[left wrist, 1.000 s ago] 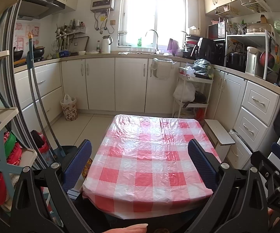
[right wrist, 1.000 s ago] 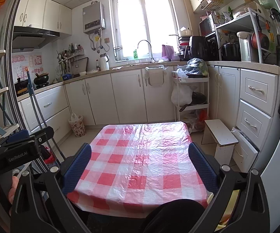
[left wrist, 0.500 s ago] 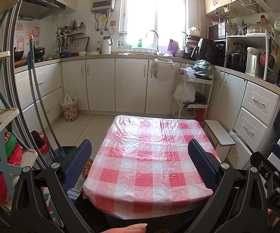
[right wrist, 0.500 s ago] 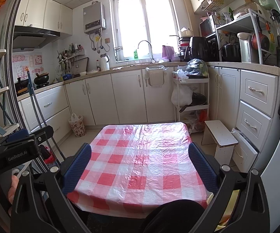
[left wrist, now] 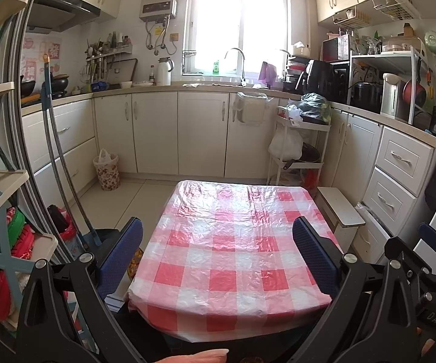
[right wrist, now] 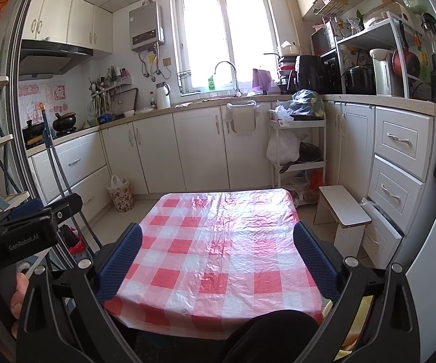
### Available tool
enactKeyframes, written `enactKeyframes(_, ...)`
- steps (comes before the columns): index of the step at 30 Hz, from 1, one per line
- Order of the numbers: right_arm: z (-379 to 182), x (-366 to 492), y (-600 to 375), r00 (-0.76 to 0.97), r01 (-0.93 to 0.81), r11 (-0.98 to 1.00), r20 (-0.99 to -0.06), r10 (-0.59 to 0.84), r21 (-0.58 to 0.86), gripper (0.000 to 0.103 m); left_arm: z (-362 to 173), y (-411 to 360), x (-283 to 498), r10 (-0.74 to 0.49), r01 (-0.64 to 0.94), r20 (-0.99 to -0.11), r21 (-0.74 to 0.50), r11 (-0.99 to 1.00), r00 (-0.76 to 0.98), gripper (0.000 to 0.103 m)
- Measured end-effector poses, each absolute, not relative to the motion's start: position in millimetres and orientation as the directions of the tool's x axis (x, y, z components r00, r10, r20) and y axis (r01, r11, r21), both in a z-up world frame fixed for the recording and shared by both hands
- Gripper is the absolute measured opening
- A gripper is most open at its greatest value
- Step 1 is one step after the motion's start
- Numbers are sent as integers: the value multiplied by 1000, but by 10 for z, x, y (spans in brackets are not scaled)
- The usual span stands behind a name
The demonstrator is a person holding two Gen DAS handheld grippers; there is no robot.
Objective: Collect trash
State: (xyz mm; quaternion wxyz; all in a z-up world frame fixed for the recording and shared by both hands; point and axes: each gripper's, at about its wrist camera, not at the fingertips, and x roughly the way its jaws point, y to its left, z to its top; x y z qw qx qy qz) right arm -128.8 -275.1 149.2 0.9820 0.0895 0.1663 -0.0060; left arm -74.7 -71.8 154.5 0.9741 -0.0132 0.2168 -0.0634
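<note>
Almost no change is seen between the earlier pictures and now. In the left wrist view, the checked tablecloth (left wrist: 233, 242) is framed very slightly differently, a faint shift of the camera. No object is seen to have been moved.

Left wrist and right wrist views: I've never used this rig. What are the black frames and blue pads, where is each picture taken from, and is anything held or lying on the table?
Each picture comes from a fisheye camera on a hand-held gripper, looking forward along its two fingers. The blue pads are those fingers. The left gripper and the right gripper are both open and hold nothing. Both face a table under a red-and-white checked cloth, on which no trash shows. In the right wrist view, the black device at the left edge is the left gripper. A small flowered bin stands on the floor by the cabinets.
</note>
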Motion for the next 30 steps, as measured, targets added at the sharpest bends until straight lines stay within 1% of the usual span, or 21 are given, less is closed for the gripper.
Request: enactKeyframes(30, 1538, -1248, -2765, 950, 39, 986, -312, 13, 160, 96, 1545, -734, -754, -128, 117, -419, -52, 992, 899, 96)
